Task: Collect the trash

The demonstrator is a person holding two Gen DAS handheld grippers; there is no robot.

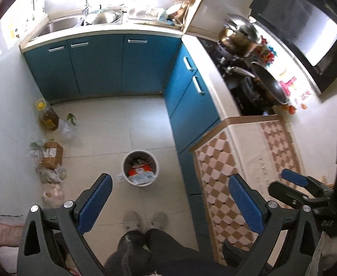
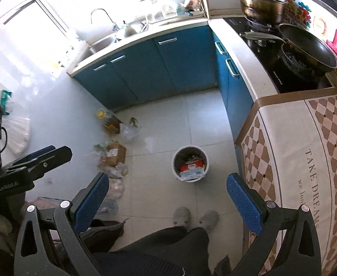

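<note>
Sink area [image 2: 113, 34]: overexposed by window light; items on the drying rack cannot be identified.
Trash bin [image 1: 140, 169] contents: red packet and clear wrapper visible; lower items hidden.
Floor bags [image 1: 50, 174]: contents too blurred to tell.
Cloth lettering [image 2: 311, 177]: second line cut off by right gripper.

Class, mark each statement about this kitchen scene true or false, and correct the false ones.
1. The left gripper is open and holds nothing. True.
2. The white bin on the floor is empty. False: it holds packaging, including a red wrapper.
3. The cardboard box lies by the wall, apart from the bin. True.
4. The cabinet doors are red. False: they are blue.
5. The right gripper clamps a bottle. False: it is open and holds nothing.
</note>
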